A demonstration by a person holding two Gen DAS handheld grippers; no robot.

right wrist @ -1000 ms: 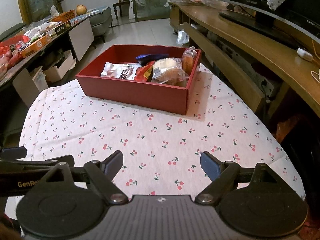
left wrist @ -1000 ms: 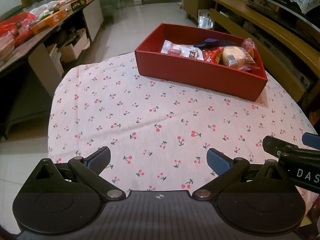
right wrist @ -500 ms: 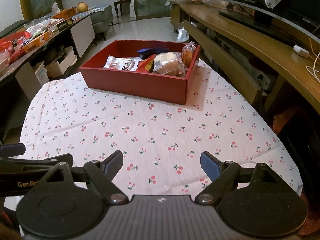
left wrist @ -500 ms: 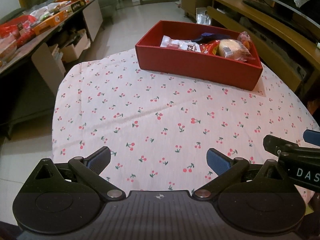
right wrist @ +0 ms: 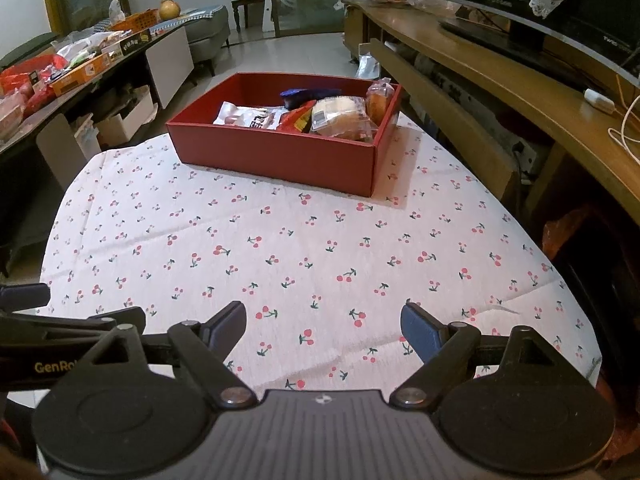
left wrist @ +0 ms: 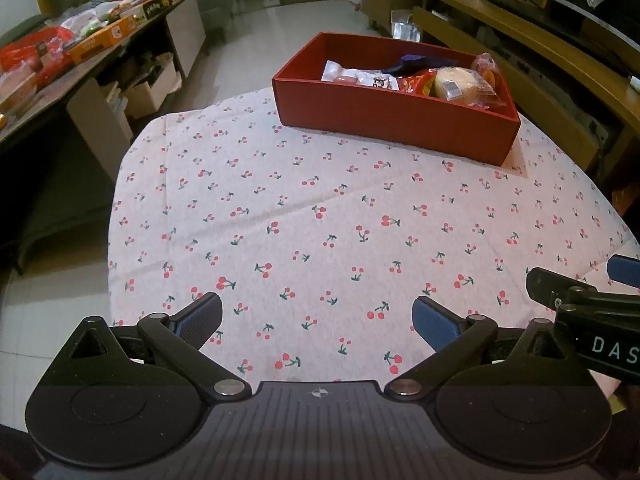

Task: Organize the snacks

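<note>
red cardboard box (right wrist: 276, 156) sits at the far side of the bench (right wrist: 280, 248), which is covered by a cherry-print cloth, and the snacks are all inside it: a white packet (right wrist: 248, 117) toward the left, a red wrapper (right wrist: 298, 117) in the middle, a dark blue packet (right wrist: 298, 95) behind that, a wrapped pale bun (right wrist: 340, 116), and a small bagged pastry (right wrist: 378, 98) standing against the right wall. they are bunched in the right half of the box; the left half looks bare.

left tongs (left wrist: 318, 316) hover low over the near edge of the cloth, jaws spread wide with nothing between them. right tongs (right wrist: 324, 322) are the same: released, empty, well apart from the box. each one shows at the edge of the other's view, so they sit side by side.

no loose snack lies anywhere on the cloth that either camera shows. judging from that, the gathering looks finished or very nearly so. what might be left is tidying the pile inside the box, though nothing visible demands it. the cluttered side table (right wrist: 80, 68) holds other packets, and i cannot tell whether they belong to the task.
</note>
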